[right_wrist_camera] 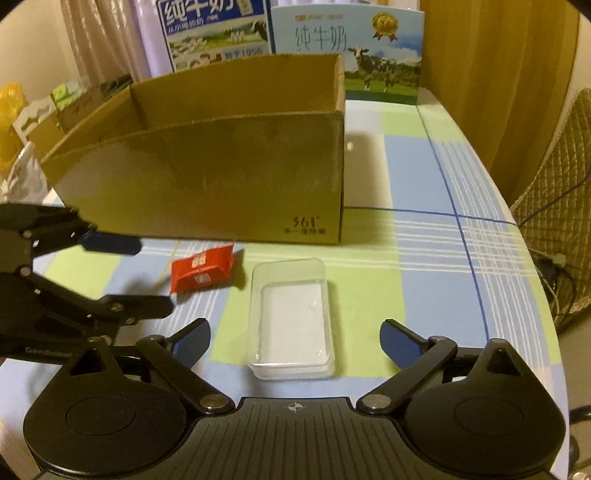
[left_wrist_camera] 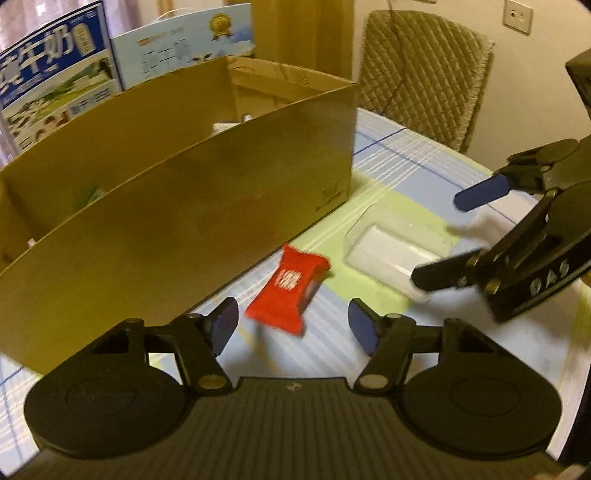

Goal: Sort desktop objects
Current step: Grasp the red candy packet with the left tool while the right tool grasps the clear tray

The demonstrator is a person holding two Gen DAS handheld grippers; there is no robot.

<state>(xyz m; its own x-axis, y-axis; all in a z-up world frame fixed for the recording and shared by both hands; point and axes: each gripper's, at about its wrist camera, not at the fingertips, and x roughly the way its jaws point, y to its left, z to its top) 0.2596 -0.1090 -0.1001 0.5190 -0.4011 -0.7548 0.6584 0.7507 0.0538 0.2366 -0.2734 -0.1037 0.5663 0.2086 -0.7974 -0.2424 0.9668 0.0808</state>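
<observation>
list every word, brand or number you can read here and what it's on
"361°" on the cardboard box, by its lower corner; the small line beneath is blurred.
"纯牛奶" on the pale blue milk carton.
"纯牛奶" on the darker blue milk carton; its smaller print is blurred.
"DAS" on the right gripper.
Red snack packet: print blurred.

The cardboard box (right_wrist_camera: pixel 236 177) is matt brown, its inner walls plain. The red packet (right_wrist_camera: pixel 202 270) is glossy crinkled foil. The clear plastic case (right_wrist_camera: pixel 291 317) is smooth and shiny. The checked tablecloth (right_wrist_camera: pixel 424 258) has a slight sheen. On the far right, the chair cover (left_wrist_camera: pixel 424 74) is quilted cloth. Both grippers are matt black plastic with blue pads (left_wrist_camera: pixel 225 325) and metal rivets.
</observation>
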